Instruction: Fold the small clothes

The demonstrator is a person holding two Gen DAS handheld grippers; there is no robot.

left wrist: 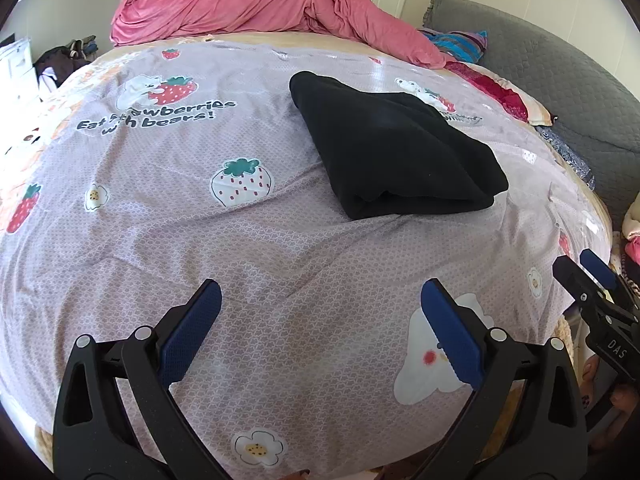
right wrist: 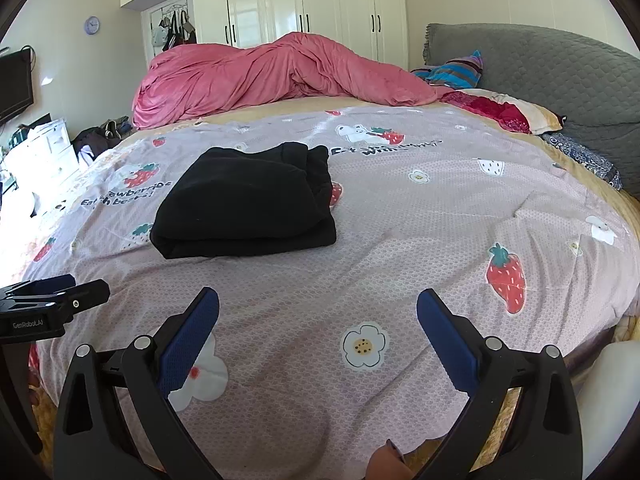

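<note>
Our left gripper and right gripper hang spread apart and empty over bare strawberry-print lilac bedsheet, near its front edge. The folded black fabric garment lies mid-bed, well apart. Only the right view shows the white wardrobe.

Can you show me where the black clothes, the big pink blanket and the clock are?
black folded garment (right wrist: 244,208), right wrist view, middle of its top layer.
pink blanket (right wrist: 260,76), right wrist view, middle of the heap.
wall clock (right wrist: 92,25), right wrist view, its face.
</note>
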